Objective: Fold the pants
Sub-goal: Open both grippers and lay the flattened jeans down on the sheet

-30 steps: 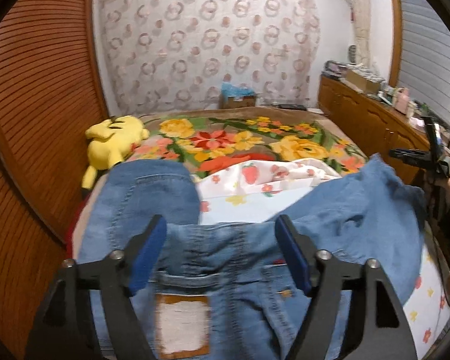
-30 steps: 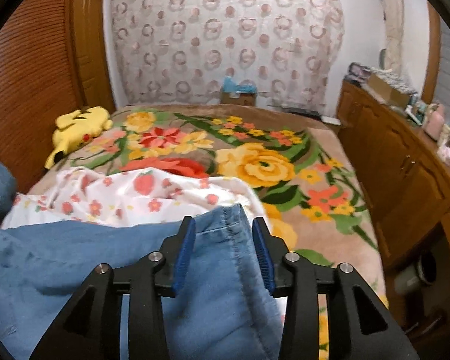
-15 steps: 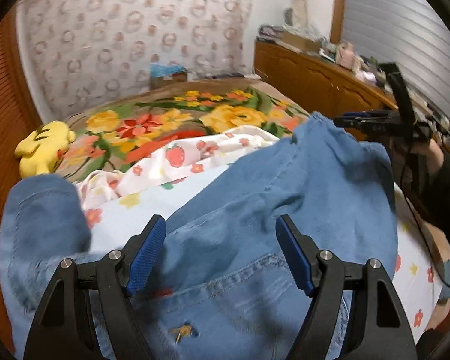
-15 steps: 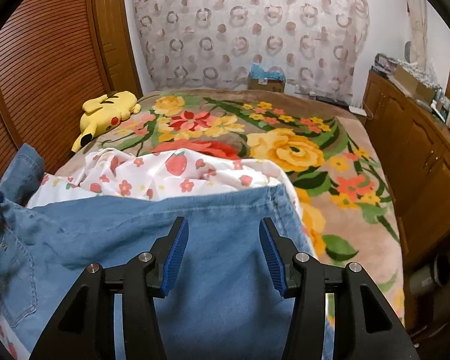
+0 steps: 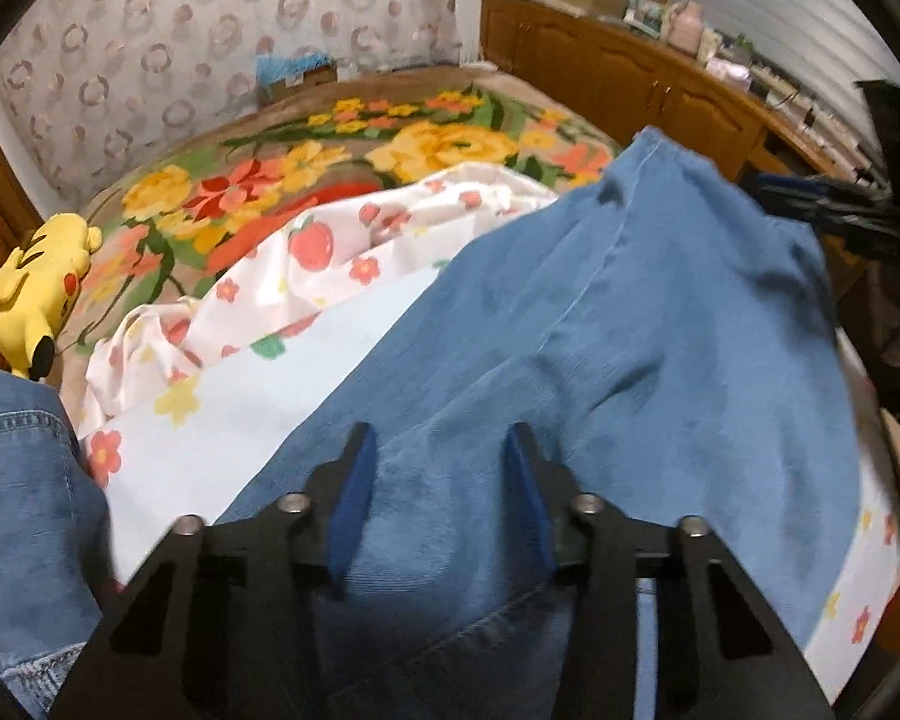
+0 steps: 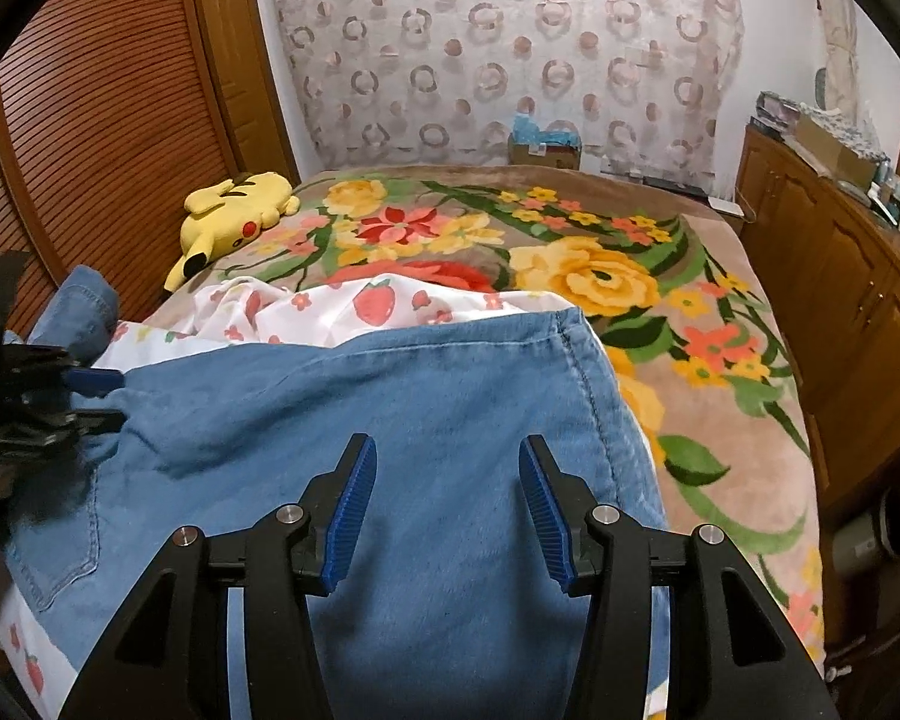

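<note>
Blue denim pants (image 5: 630, 330) lie spread across the bed over a strawberry-print sheet (image 5: 330, 252). One leg (image 6: 420, 396) runs toward the bed's right side. The other leg (image 5: 18, 480) bunches at the left edge. My left gripper (image 5: 439, 438) points down into the denim near the seat, its jaws closing with a bulge of fabric between the blue pads. In the right wrist view the left gripper (image 6: 99, 401) pinches the cloth, and creases spread out from it. My right gripper (image 6: 445, 450) hovers over the flat leg, short of its hem, open and holding nothing.
A yellow plush toy (image 6: 234, 210) lies at the bed's far left corner on a floral blanket (image 6: 600, 276). Wooden cabinets (image 6: 840, 276) line the right side, and a slatted wooden door (image 6: 90, 120) the left. A cardboard box (image 6: 543, 147) stands beyond the bed.
My left gripper swung right and down from the waistband patch onto the leg fabric, and its jaws narrowed on the denim. The right gripper drew back from the hem, with its jaws slightly wider.
</note>
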A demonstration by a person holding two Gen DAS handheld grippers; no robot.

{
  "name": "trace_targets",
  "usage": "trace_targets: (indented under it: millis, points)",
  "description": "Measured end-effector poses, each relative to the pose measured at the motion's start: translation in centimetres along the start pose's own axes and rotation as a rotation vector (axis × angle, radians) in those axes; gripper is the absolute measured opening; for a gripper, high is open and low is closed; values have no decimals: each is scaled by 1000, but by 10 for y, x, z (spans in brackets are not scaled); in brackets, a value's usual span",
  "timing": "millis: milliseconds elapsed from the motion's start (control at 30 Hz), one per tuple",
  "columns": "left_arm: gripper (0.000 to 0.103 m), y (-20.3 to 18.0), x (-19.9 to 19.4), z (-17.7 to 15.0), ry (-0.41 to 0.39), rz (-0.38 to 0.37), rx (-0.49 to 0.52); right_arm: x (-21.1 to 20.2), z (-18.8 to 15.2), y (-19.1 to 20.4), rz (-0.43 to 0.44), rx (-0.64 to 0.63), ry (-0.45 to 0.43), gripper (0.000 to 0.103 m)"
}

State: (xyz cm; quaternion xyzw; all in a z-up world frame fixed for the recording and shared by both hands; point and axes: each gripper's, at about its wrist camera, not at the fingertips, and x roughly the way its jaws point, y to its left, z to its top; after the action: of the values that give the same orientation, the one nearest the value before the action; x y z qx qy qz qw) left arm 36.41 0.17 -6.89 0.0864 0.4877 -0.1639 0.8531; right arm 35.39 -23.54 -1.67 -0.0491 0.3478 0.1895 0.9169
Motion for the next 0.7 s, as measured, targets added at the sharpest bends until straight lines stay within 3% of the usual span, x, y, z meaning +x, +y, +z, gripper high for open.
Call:
trace_targets:
  millis: [133, 233, 433, 533, 700]
  points:
    - [8, 0, -2, -4, -5, -6, 8, -4, -9, -1, -2, 8, -1, 52]
    - [5, 0, -11, -6, -29, 1, 9, -5, -12, -2, -7, 22, 5, 52]
    - [4, 15, -47, 1, -150, 54, -42, -11, -19, -6, -15, 60, 6, 52]
    - [4, 25, -48, 4, -152, 81, -58, -15, -21, -6, -21, 75, 4, 52]
    - [4, 27, -39, 2, -137, 64, -78, -21, -27, -7, -32, 101, 9, 52]
